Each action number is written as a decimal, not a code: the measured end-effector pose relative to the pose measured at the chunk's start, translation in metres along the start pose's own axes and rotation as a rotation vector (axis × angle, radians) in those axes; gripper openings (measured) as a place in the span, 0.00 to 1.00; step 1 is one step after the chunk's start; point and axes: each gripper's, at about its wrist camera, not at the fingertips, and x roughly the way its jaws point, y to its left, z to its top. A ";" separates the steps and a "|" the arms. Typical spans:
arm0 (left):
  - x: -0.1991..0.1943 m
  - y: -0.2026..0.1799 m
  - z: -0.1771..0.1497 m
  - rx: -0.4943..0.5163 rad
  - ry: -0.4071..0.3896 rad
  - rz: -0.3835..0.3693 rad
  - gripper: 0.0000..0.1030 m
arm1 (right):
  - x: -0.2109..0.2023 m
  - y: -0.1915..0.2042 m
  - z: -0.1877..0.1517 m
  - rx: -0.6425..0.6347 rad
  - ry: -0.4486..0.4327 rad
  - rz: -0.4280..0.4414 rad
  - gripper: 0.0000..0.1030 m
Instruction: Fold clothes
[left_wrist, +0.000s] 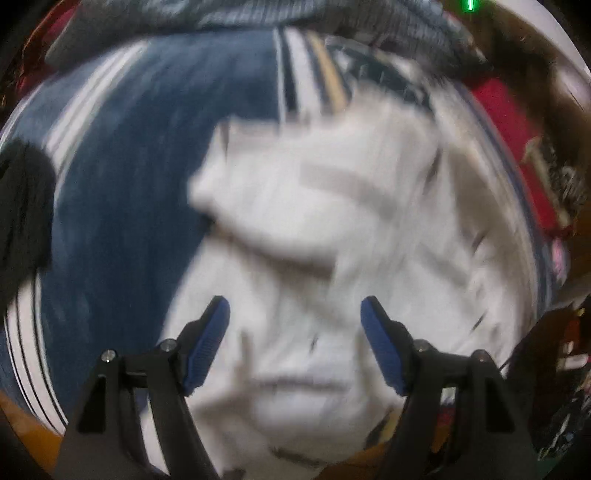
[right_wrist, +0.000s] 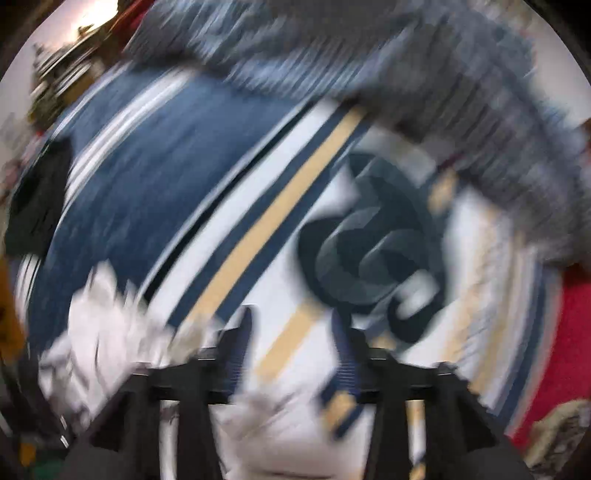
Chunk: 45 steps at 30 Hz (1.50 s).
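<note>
A crumpled white garment lies on a blue, white and tan striped bedspread. Both views are blurred by motion. My left gripper is open and empty, its blue fingers spread over the garment's near part. In the right wrist view the garment shows at the lower left and under the gripper. My right gripper is open with nothing between its fingers, above the bedspread near its dark round emblem.
A grey knitted blanket is bunched along the far side and also shows in the left wrist view. A dark garment lies at the left. Red fabric lies at the right.
</note>
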 end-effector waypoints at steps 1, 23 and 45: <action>-0.005 0.001 0.017 0.003 -0.018 -0.013 0.72 | 0.015 0.003 -0.011 0.004 0.030 0.027 0.49; 0.137 -0.060 0.152 0.304 0.271 -0.176 0.61 | 0.015 0.012 -0.091 0.048 -0.092 0.108 0.05; 0.092 -0.047 0.218 0.290 0.149 0.016 0.62 | -0.050 -0.053 -0.037 0.080 -0.186 -0.024 0.38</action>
